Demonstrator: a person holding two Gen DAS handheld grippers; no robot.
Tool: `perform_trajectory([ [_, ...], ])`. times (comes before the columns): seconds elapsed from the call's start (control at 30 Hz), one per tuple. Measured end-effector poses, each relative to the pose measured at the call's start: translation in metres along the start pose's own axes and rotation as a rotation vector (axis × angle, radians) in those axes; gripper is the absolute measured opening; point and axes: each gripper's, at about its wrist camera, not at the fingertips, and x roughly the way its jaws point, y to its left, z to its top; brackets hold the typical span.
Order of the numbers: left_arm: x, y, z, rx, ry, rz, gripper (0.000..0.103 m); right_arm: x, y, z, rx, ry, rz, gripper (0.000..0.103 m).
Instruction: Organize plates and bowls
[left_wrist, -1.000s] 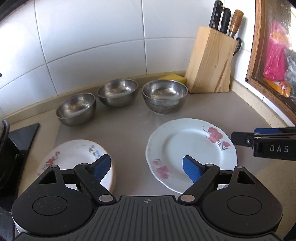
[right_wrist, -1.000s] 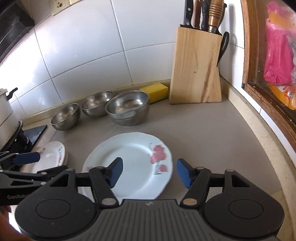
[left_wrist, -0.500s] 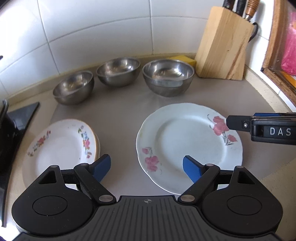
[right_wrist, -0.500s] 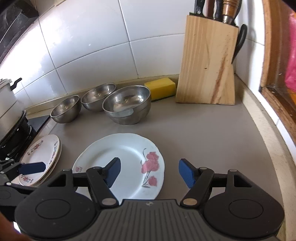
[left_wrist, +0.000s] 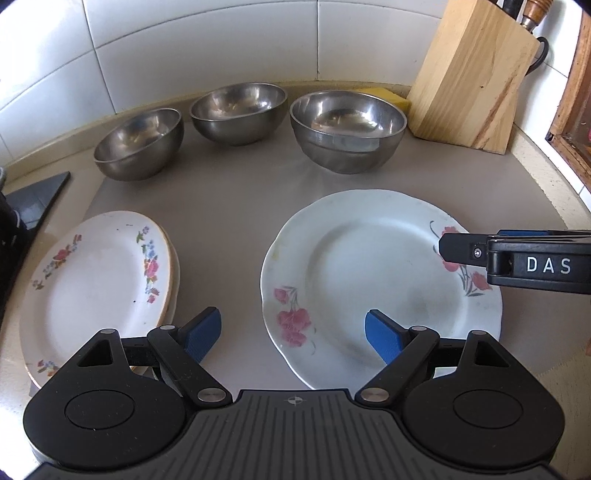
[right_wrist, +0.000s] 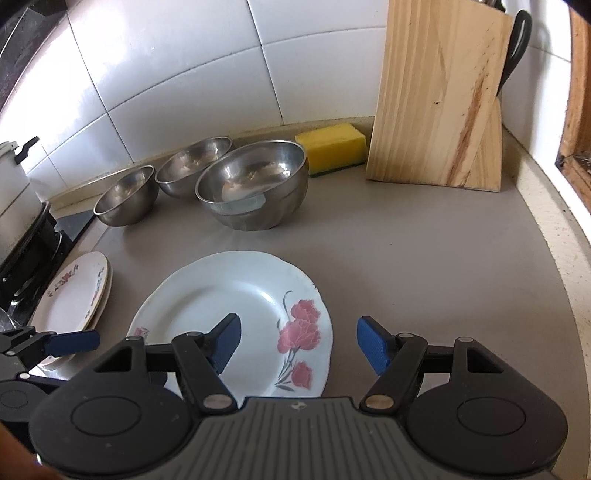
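A large white plate with pink flowers (left_wrist: 369, 273) (right_wrist: 236, 295) lies flat on the grey counter. To its left sits a small stack of cream floral plates (left_wrist: 96, 280) (right_wrist: 74, 291). Three steel bowls (left_wrist: 236, 110) (right_wrist: 255, 184) stand in a row by the tiled wall. My left gripper (left_wrist: 293, 336) hovers open above the big plate's near-left rim, nothing between its blue pads. My right gripper (right_wrist: 299, 343) hangs open over the same plate's right edge, empty; it also shows in the left wrist view (left_wrist: 509, 254) from the side.
A wooden knife block (left_wrist: 476, 74) (right_wrist: 439, 96) stands at the back right with a yellow sponge (right_wrist: 332, 147) beside it. A black stove (right_wrist: 22, 258) with a pot borders the left. A wooden window frame (right_wrist: 576, 110) runs along the right.
Both grippers have come down and forward toward the big flowered plate, which now looks larger. The right gripper's pads stand a little wider apart than a second ago.
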Motion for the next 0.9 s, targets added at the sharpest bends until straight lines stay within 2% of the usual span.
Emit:
perform_trajectory([
  [0.3,0.015,0.003,0.008,-0.021,0.027,0.004,0.085,0.021,-0.001,0.004,0.000,0.061,0.043,0.047],
  [0.9,0.018,0.001,0.010,-0.016,0.022,-0.042,0.085,0.022,0.002,0.004,0.028,0.086,0.081,0.050],
])
